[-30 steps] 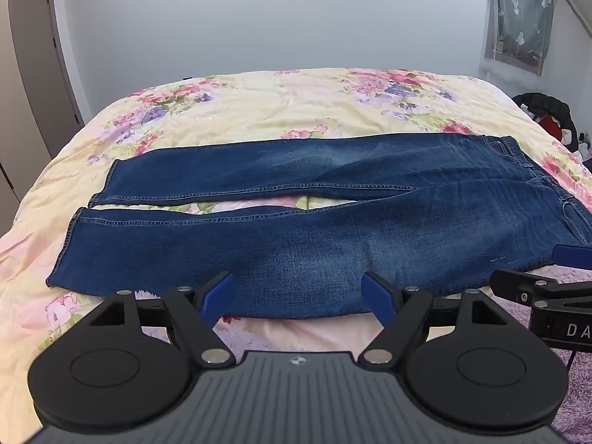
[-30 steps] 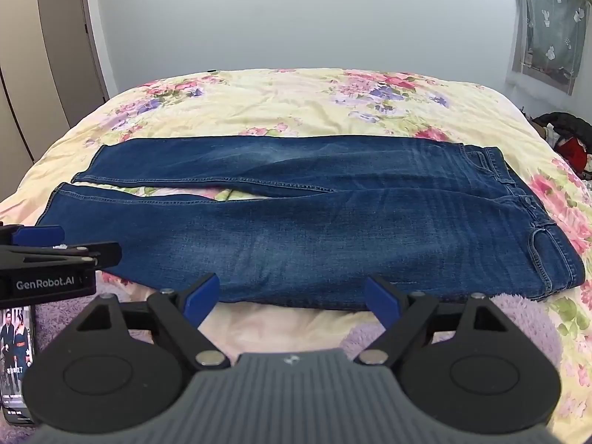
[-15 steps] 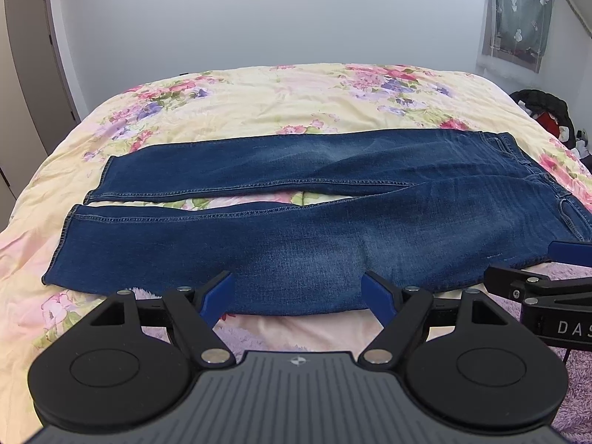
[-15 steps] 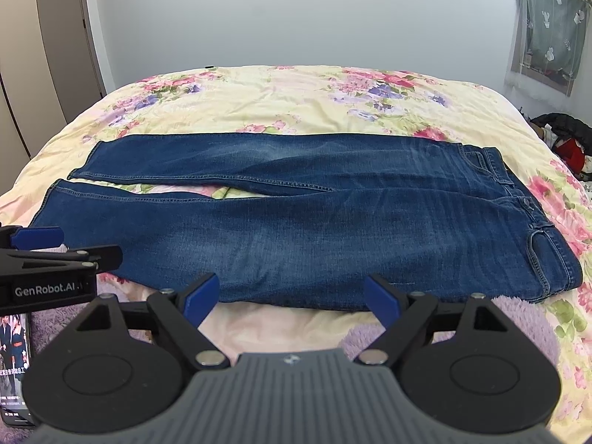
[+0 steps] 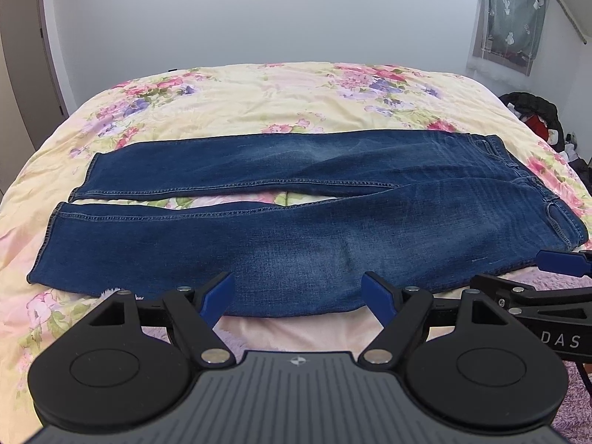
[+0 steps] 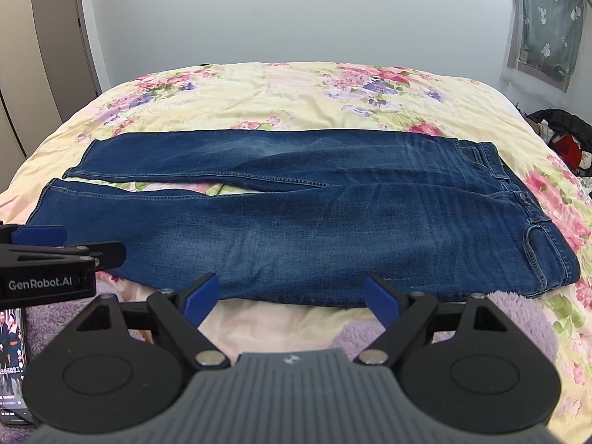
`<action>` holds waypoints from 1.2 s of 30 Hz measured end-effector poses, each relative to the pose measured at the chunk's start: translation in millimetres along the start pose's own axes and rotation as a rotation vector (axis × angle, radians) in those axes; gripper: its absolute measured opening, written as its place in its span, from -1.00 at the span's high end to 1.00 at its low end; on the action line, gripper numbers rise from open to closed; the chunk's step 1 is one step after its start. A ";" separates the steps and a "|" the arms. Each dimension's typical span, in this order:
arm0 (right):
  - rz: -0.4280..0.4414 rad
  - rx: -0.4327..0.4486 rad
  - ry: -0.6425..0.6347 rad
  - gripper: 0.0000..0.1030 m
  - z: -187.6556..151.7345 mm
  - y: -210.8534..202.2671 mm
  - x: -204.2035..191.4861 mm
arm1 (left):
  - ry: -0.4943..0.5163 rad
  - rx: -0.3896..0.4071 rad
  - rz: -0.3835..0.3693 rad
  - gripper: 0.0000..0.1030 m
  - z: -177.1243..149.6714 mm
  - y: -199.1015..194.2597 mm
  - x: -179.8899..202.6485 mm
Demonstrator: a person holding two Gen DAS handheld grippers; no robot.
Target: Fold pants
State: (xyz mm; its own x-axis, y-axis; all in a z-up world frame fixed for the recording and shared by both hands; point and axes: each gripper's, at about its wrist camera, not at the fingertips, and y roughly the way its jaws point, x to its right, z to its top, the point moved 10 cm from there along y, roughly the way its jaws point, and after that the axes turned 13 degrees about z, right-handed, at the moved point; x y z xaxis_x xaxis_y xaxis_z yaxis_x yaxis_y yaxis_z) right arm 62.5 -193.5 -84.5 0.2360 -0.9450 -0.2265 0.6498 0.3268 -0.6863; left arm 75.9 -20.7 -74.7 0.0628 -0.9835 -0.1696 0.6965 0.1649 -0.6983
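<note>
Dark blue jeans [image 5: 296, 222] lie flat across the floral bed, waistband to the right, both leg hems to the left, legs slightly parted; they also show in the right wrist view [image 6: 314, 214]. My left gripper [image 5: 298, 292] is open and empty, hovering just before the near leg's front edge. My right gripper [image 6: 292, 294] is open and empty at the same edge, further right. Each gripper shows from the side in the other's view: the right one [image 5: 555, 259], the left one [image 6: 40, 235].
The bed has a yellow floral cover [image 5: 296, 96] with a purple fuzzy blanket [image 6: 518, 314] at its near edge. A phone [image 6: 13, 362] lies at the lower left. Dark clothes [image 5: 536, 114] pile beside the bed on the right. A closet door [image 6: 48, 55] stands left.
Both grippers have risen slightly and shifted; the jeans sit a little lower and further left in the views. The jeans themselves have not moved. Both jaws stay open.
</note>
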 end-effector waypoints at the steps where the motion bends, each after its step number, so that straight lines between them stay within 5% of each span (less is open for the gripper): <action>1: -0.003 0.000 0.001 -0.59 -0.7 -0.3 1.2 | 0.000 0.001 -0.002 -0.77 0.1 -0.4 0.8; 36: -0.013 0.012 0.006 -0.59 -0.9 -7.5 5.1 | 0.000 0.013 -0.009 -0.77 5.8 -5.3 -0.8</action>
State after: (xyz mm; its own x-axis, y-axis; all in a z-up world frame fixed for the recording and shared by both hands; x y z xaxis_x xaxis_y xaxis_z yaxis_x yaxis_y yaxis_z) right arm 58.1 -200.8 -81.1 0.2233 -0.9493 -0.2215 0.6613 0.3144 -0.6810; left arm 76.3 -21.2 -66.9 0.0565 -0.9850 -0.1629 0.7062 0.1547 -0.6909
